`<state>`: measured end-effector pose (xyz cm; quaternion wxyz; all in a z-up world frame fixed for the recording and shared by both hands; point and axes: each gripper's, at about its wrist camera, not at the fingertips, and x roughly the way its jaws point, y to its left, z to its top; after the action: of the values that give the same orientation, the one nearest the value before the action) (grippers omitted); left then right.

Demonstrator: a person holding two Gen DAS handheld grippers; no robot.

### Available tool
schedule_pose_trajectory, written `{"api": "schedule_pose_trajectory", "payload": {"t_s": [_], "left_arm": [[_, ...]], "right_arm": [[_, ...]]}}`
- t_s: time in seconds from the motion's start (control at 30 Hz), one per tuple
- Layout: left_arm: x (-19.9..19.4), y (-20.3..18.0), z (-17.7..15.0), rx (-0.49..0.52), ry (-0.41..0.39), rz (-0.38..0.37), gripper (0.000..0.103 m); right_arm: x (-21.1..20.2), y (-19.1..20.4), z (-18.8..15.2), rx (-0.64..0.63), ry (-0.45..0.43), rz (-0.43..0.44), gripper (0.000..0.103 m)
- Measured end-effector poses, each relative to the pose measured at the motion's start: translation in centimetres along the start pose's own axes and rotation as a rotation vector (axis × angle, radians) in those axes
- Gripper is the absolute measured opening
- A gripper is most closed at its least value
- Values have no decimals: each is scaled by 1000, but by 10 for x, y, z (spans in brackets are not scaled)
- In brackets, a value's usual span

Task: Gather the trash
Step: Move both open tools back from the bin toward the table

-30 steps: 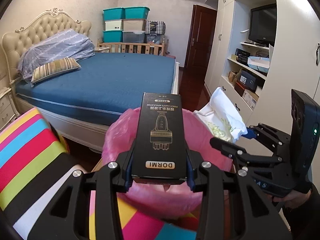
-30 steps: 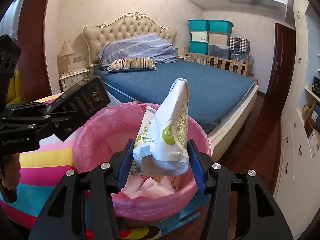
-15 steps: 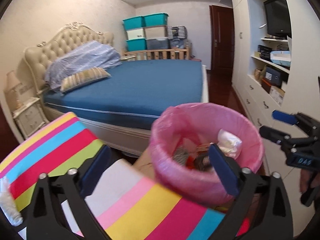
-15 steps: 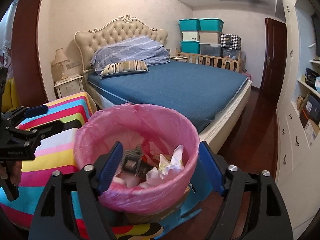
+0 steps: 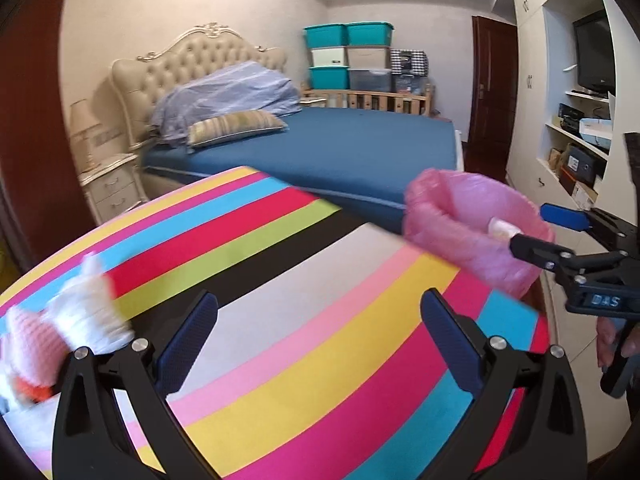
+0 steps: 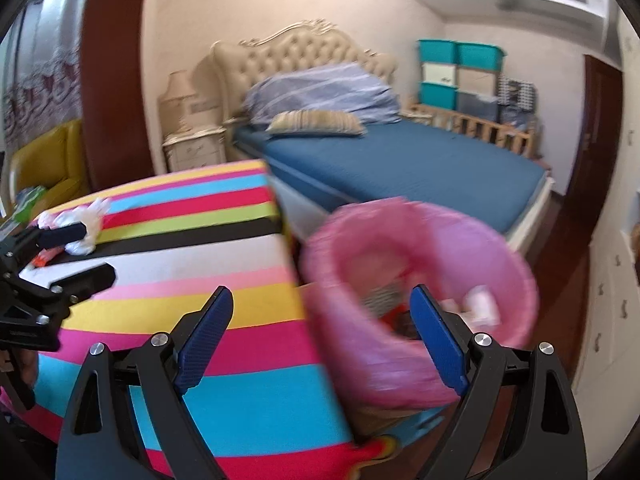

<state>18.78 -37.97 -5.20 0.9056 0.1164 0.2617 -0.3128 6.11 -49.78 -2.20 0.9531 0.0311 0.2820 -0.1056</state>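
A bin lined with a pink bag (image 6: 420, 292) stands beside the striped table and holds several pieces of trash; it also shows in the left wrist view (image 5: 476, 224). My left gripper (image 5: 320, 336) is open and empty above the striped tablecloth (image 5: 280, 280). A crumpled white bag (image 5: 86, 316) and a pink wrapper (image 5: 30, 348) lie at the table's left edge, left of my left gripper; the white bag also shows in the right wrist view (image 6: 86, 224). My right gripper (image 6: 322, 330) is open and empty at the bin's near rim.
A blue bed (image 5: 360, 152) stands behind the table and bin. A nightstand (image 5: 110, 188) stands left of the bed. White shelving with a TV (image 5: 592, 56) lines the right wall. A yellow chair (image 6: 52, 160) stands at the far left.
Both grippers opened and dropped the black box and the white bag into the bin. Both have since swung left, the left one over the striped table towards the crumpled trash.
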Motion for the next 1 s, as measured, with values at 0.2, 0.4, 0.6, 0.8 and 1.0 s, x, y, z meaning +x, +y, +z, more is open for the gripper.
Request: {"api": "schedule_pose_trajectory", "payload": {"t_s": [0.2,0.4,0.6,0.8,1.0], "left_arm": [[-49,71,-38,-71,10,119,98],[-91,132,-71,-177,16,238,98],[-127,179,-98,-256,35,325,98],[-159,223,-122,-326,50,477,98],[-188,255,-140,-405,56,531,98]], "right_arm": [[17,65,-1,-57,40,106,85],[25,124,-3,-128,65,178,85],[27,172,-8,-185,101,230,85],[33,229,-11,-249,136,288,85],[49,278,-3,-334,172,310,85]]}}
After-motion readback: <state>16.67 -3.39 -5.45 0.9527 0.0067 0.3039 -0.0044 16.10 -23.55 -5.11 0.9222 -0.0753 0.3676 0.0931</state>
